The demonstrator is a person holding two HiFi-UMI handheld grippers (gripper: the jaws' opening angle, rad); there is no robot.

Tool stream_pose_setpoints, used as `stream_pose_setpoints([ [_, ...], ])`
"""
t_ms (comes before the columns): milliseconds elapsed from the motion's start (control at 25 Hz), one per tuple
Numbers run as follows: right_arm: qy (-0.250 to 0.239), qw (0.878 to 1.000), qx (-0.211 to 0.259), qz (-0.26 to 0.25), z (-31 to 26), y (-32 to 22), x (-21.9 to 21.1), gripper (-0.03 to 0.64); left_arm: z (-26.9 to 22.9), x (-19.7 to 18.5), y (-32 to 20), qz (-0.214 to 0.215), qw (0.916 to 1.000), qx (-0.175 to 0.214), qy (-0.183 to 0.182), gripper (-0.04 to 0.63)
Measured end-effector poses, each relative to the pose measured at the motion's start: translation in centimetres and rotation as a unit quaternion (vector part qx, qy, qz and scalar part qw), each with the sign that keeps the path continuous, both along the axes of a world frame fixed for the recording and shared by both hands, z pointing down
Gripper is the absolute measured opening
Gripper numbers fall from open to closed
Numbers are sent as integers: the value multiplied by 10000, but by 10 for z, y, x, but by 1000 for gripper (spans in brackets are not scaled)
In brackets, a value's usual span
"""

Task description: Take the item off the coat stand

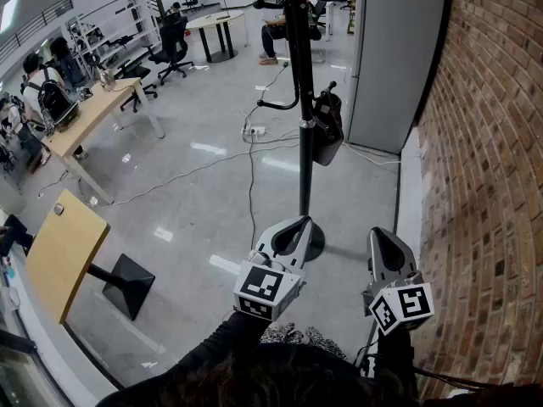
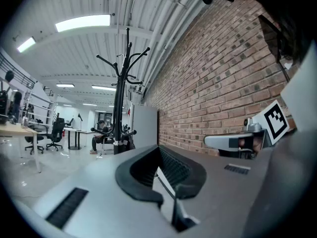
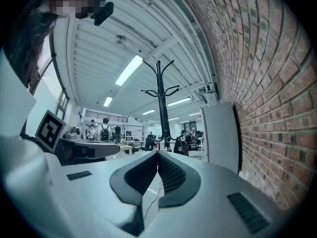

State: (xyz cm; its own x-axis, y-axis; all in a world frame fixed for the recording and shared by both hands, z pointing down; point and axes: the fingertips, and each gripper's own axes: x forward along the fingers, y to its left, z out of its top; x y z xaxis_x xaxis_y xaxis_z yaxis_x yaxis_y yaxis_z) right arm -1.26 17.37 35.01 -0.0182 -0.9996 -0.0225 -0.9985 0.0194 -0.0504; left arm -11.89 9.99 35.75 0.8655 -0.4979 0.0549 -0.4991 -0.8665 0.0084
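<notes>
- Head view: the left gripper (image 1: 297, 227) was held level and low in front of the person, its tips aimed at the foot of the stand (image 1: 304, 100), jaws together on nothing.
- The right gripper (image 1: 380, 237) sat just beside it, nearer the wall (image 1: 492, 185), also level, closed and empty.
- A dark bag (image 1: 327, 130) hung from a hook on the wall side of the stand's pole, well apart from both grippers.
- A grey cabinet (image 1: 394, 58) stood behind the stand against the wall, a cable (image 1: 250, 176) ran over the floor past the stand's base, and a table (image 1: 64, 253) stood off to the left.
- Left gripper view: the left gripper (image 2: 158, 150) had its tips touching with nothing gripped.
- The stand (image 2: 120, 98) rose ahead and left of the tips, with nothing between it and the jaws.
- The right gripper (image 2: 233, 143) showed at the right, before the wall (image 2: 213, 83).
- Right gripper view: the right gripper (image 3: 158, 155) was shut and empty.
- The stand (image 3: 159, 98) stood straight beyond the tips with the bag (image 3: 181, 145) dark beside its pole, the left gripper (image 3: 84, 150) at the left and the cabinet (image 3: 220, 133) at the right.
</notes>
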Motion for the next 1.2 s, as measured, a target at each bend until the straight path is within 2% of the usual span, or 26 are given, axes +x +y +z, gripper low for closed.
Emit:
stream_pose_setpoints([
  [280,27,9999,-28,-101,5,-3,-5,9,5,-4,1,-56,10000,-17,-29,5],
  [560,-7,9997,-89,-208,10,-27,2,9,11,0,-19,-148,9999,-58,-55,5],
  [880,95,9995,-184,-239,16,-77,27,9,15,26,-72,-196,9996,-153,140,5],
  [1200,125,9993,-236,-278,14,-138,46,9,16,40,-131,-319,9991,-216,175,5],
])
